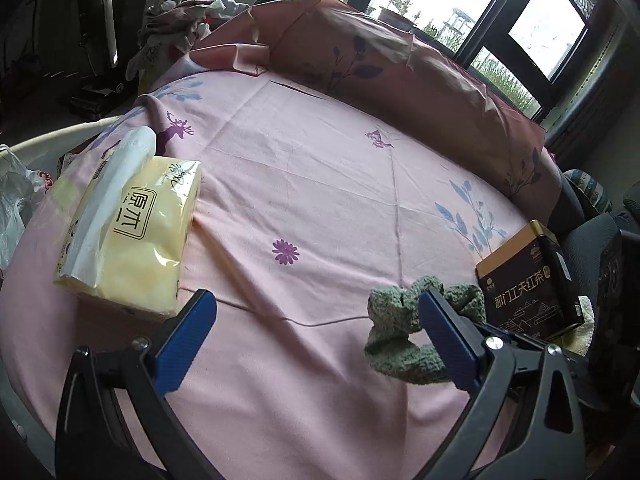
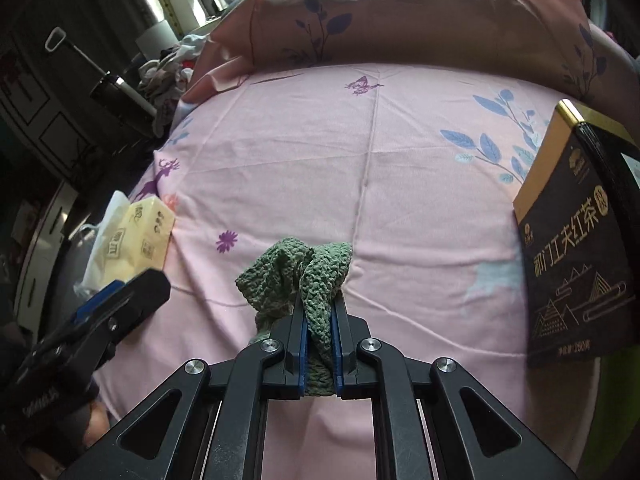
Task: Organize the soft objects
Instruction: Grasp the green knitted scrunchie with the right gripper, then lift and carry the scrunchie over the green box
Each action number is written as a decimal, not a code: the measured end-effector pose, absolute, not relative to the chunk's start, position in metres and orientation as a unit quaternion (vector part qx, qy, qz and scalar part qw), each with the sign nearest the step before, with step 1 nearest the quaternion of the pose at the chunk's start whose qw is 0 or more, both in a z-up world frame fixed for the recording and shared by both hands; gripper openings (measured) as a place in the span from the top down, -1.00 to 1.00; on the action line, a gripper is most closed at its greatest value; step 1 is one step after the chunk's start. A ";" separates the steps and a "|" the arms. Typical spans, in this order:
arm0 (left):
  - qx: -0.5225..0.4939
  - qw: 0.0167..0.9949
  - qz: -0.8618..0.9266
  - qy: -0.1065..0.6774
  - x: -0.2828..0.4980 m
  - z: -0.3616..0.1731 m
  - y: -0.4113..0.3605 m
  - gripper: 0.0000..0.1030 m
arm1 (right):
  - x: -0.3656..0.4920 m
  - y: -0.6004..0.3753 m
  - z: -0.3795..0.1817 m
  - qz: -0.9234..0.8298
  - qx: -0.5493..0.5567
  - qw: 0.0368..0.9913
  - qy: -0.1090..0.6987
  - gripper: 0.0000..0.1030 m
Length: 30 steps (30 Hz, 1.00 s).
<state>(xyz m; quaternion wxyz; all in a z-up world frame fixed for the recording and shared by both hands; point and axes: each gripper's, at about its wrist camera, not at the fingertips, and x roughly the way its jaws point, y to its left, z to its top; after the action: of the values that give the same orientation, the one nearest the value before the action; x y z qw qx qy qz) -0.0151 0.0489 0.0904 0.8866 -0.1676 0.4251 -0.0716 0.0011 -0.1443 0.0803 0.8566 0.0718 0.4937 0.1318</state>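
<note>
A green knitted cloth [image 2: 298, 276] is bunched up between the blue pads of my right gripper [image 2: 319, 308], which is shut on it just above the pink sheet [image 2: 360, 184]. The same cloth [image 1: 396, 320] shows in the left wrist view, partly behind my right-hand finger. My left gripper [image 1: 316, 308] is open and empty over the sheet; it also shows in the right wrist view [image 2: 120, 300] at the left. A yellow tissue pack [image 1: 128, 224] lies at the sheet's left edge, also in the right wrist view [image 2: 132, 240].
A black and gold tea box [image 2: 576, 240] stands at the right edge, also in the left wrist view [image 1: 528, 284]. A pink pillow [image 2: 420, 16] lies along the far side. A pile of clothes [image 1: 180, 12] sits beyond the bed at the back left.
</note>
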 end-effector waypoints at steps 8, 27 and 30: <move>-0.153 0.870 -0.116 0.454 -0.019 0.085 0.025 -0.61 | -0.017 -0.166 0.062 0.105 0.065 0.844 0.522 0.71; -0.063 0.802 -0.214 0.554 -0.025 0.037 -0.059 0.07 | -0.011 -0.206 0.034 0.127 0.236 0.799 0.538 -0.43; -0.053 0.804 -0.210 0.554 -0.025 0.033 -0.066 0.11 | -0.006 -0.204 0.021 0.134 0.258 0.783 0.550 -0.39</move>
<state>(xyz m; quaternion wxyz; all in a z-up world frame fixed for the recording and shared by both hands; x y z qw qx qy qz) -0.0251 -0.0663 0.0329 0.8038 -0.0526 0.5543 -0.2097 -0.0060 -0.2037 0.0207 0.7829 0.2578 0.5502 0.1339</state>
